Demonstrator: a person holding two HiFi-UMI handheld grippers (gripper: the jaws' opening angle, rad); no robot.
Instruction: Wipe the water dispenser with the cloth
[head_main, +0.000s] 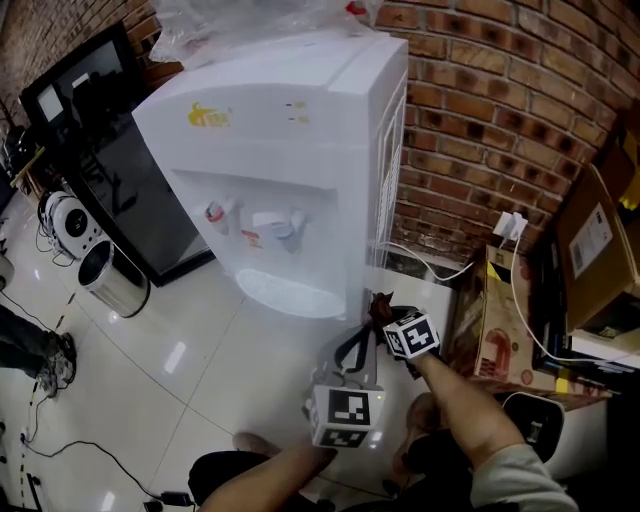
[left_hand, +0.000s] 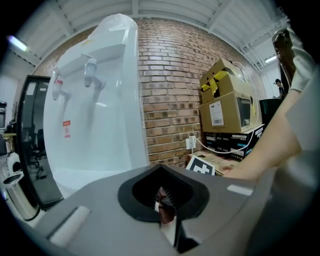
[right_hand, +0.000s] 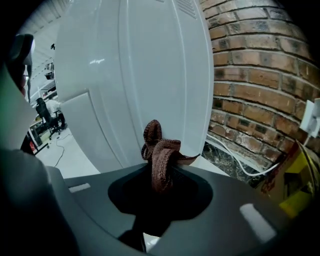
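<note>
- Nearest of all is my left gripper (left_hand: 163, 206), low in front of me. Its jaws are drawn together, and a scrap of brown fabric seems to be pinched between them.
- Just beyond it, my right gripper (right_hand: 160, 172) is clamped on the cloth (right_hand: 159, 147), which bunches out of the jaws in a brown knot.
- That knot sits low beside the side panel of the water dispenser (head_main: 290, 150), near its bottom corner by the wall. Whether it presses on the plastic I cannot tell.
- To wipe well, I would flatten the bunch onto the panel and run long, overlapping strokes, keeping the hard jaw tips off so that only fabric rubs.
- Around the taps (head_main: 255, 218) and the drip tray (head_main: 285, 292), shorter strokes would suit better.
- Glossy white plastic should let the cloth glide, though the vent slots (head_main: 390, 180) could snag its knitted edge.
- Around me are a shiny pale floor (head_main: 200, 350) and a brick wall (head_main: 480, 120) with a white cable (head_main: 440, 268). Cardboard boxes (head_main: 590, 250) crowd my right, and a steel bin (head_main: 112, 280) stands off to the left.
</note>
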